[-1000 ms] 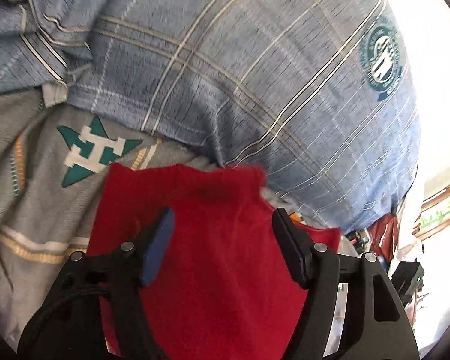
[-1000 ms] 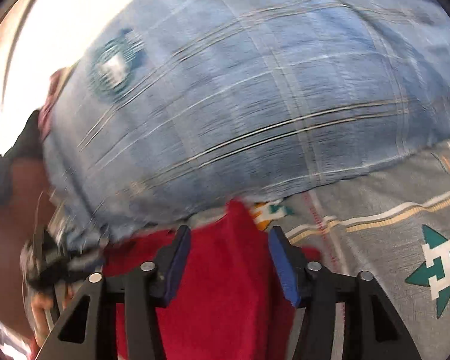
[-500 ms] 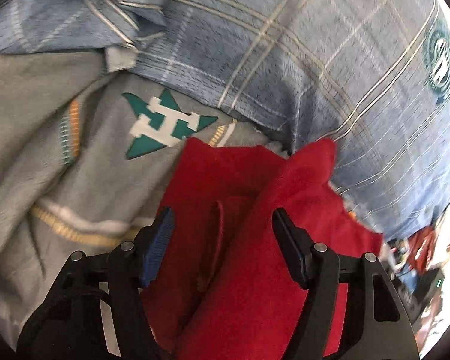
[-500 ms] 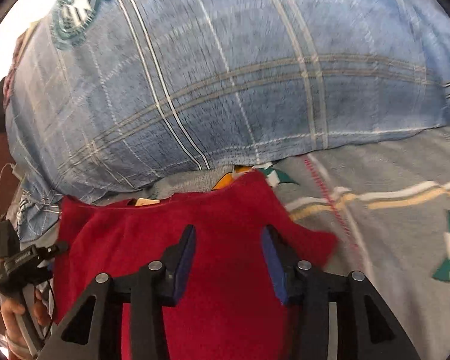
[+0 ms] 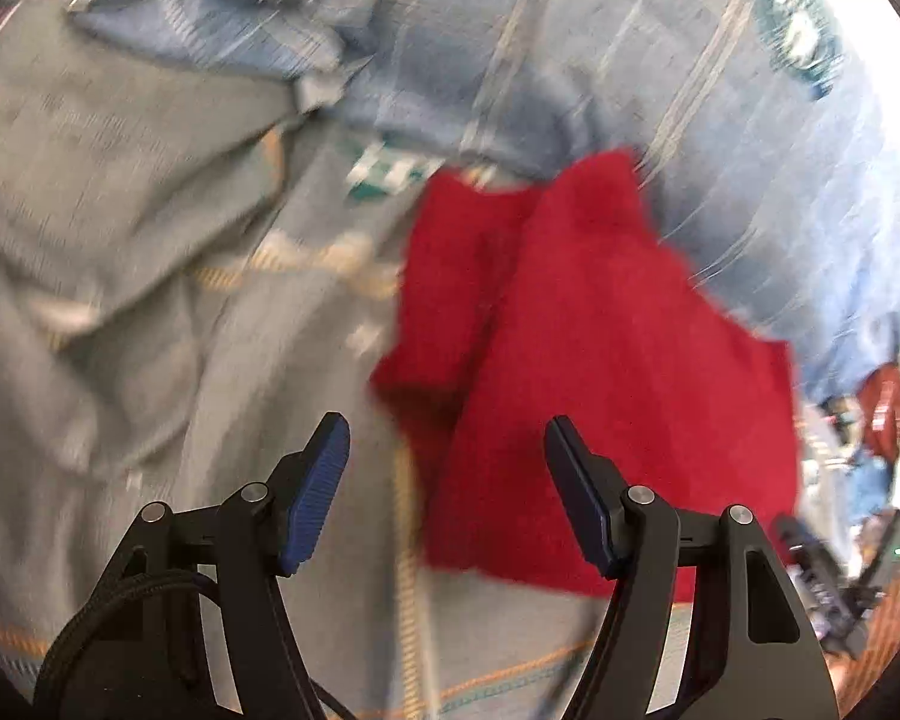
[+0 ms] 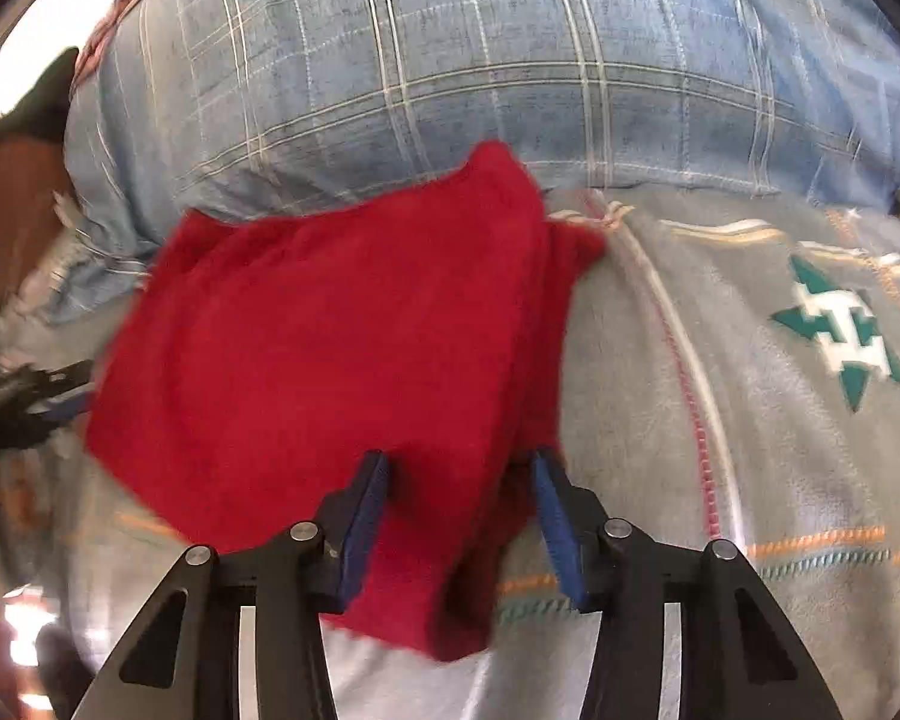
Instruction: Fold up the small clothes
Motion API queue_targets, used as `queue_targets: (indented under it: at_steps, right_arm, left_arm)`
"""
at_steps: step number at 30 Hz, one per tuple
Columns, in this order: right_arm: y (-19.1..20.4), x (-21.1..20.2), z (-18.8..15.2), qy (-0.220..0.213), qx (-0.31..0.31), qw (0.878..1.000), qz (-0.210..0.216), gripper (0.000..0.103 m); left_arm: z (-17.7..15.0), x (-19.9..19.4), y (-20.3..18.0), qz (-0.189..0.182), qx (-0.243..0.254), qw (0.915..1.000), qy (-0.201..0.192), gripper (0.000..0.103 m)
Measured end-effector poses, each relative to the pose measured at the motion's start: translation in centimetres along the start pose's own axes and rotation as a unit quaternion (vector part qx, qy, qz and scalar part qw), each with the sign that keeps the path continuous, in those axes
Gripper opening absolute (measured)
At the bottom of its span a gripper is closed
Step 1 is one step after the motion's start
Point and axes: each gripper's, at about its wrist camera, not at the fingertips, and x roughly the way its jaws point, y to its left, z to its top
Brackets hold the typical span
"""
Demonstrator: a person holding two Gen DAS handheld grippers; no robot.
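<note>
While the red cloth (image 6: 342, 348) is lying doubled on the grey blanket (image 6: 750, 420) (earlier flatter), right gripper (image 6: 459, 510) is closing around its edge; left gripper (image 5: 444, 480), jaws apart, is backing off empty.

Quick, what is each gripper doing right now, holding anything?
Left gripper: open, holding nothing; the red cloth lies just ahead of it.
Right gripper: closing, with the red cloth between its jaws; a firm grip cannot be told.
</note>
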Motion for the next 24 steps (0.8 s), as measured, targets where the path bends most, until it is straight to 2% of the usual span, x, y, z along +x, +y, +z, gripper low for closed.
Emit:
queue_targets:
  at_steps: [1, 3, 6, 8, 11, 17, 20, 24]
  right_arm:
    - [0.5, 0.1, 0.0, -0.002, -0.027, 0.999, -0.030, 0.043]
    - [0.9, -0.3, 0.2, 0.006, -0.024, 0.999, -0.042, 0.044]
    - [1.7, -2.6, 1.3, -0.019, 0.003, 1.000, -0.003, 0.051]
    - [3.4, -3.5, 2.4, -0.035, -0.013, 0.999, 0.028, 0.051]
    - [6.5, -2.9, 4.2, -0.036, -0.041, 0.996, 0.074, 0.051]
    - [13.5, 3.5, 6.9, -0.010, -0.086, 0.989, 0.116, 0.051]
    - [17.2, 7.1, 7.8, -0.009, -0.119, 0.987, 0.105, 0.051]
    - [20.8, 11.0, 10.6, -0.003, -0.138, 0.986, 0.094, 0.051]
  left_arm:
    - [-0.4, 0.3, 0.4, 0.005, -0.007, 1.0000, 0.004, 0.068]
    - [-1.0, 0.3, 1.0, -0.006, -0.025, 0.9996, -0.010, 0.068]
    - [-1.7, 0.2, 1.2, -0.007, -0.033, 0.9990, -0.028, 0.068]
    - [-2.0, 0.0, 1.1, -0.002, -0.026, 0.9989, -0.038, 0.068]
    - [-2.3, -0.8, 1.6, -0.007, -0.014, 0.9985, -0.052, 0.068]
    - [-2.2, -0.4, 3.2, -0.021, 0.021, 0.9991, -0.029, 0.068]
    - [-2.4, -0.4, 3.0, -0.017, 0.053, 0.9981, -0.025, 0.068]
    - [-2.4, -0.2, 3.2, -0.024, 0.062, 0.9976, -0.019, 0.068]
